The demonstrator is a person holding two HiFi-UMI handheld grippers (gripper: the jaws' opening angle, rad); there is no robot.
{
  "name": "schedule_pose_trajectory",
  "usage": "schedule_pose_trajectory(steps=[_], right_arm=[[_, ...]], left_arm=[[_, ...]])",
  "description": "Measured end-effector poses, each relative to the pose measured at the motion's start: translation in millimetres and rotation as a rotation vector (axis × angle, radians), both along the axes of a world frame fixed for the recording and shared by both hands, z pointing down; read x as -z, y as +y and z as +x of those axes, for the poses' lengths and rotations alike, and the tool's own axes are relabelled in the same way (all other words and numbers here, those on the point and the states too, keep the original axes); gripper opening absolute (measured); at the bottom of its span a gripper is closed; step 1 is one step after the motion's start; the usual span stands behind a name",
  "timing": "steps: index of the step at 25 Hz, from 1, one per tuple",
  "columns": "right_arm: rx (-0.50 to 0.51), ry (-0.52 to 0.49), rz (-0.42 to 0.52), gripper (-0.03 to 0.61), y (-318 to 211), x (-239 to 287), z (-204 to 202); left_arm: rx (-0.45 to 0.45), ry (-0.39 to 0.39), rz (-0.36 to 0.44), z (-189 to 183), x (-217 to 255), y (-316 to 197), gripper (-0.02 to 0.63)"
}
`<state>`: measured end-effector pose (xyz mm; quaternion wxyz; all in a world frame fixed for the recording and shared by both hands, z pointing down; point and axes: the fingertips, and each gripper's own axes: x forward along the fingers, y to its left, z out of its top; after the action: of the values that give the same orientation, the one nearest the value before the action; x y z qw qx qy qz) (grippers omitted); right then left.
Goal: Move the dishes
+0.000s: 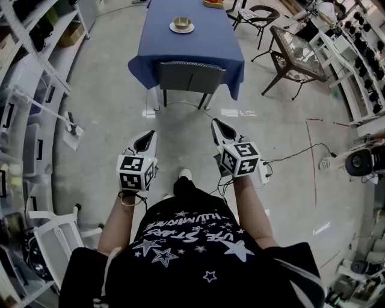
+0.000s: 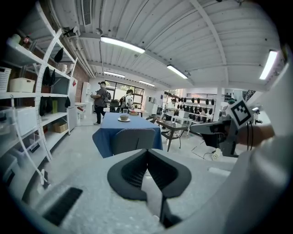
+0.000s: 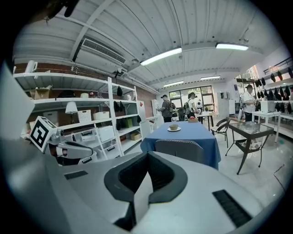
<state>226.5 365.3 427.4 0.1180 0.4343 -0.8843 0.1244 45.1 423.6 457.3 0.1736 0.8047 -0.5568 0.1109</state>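
A tan bowl on a white saucer point(image 1: 181, 25) rests on the long table with a blue cloth point(image 1: 192, 45), far ahead of me. The same bowl and saucer point(image 2: 123, 118) appear small in the left gripper view, and again in the right gripper view point(image 3: 174, 128). My left gripper point(image 1: 146, 139) and right gripper point(image 1: 216, 125) are held side by side over the concrete floor, well short of the table. Both point toward it, jaws closed together with nothing between them. Another dish point(image 1: 213, 3) sits at the table's far end.
A grey chair point(image 1: 191, 75) is pushed in at the table's near end. A glass-top table point(image 1: 298, 54) and a dark chair point(image 1: 260, 17) stand to the right. White shelves point(image 1: 27, 78) line the left side. A power strip and cable point(image 1: 264, 171) lie on the floor. People point(image 2: 101, 98) stand far back.
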Motion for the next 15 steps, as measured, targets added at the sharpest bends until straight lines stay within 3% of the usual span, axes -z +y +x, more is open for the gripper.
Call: schedule_pose_trajectory(steps=[15], right_arm=[[-0.071, -0.11, -0.002, 0.021, 8, 3, 1]], left_arm=[[-0.009, -0.022, -0.011, -14, -9, 26, 0.018]])
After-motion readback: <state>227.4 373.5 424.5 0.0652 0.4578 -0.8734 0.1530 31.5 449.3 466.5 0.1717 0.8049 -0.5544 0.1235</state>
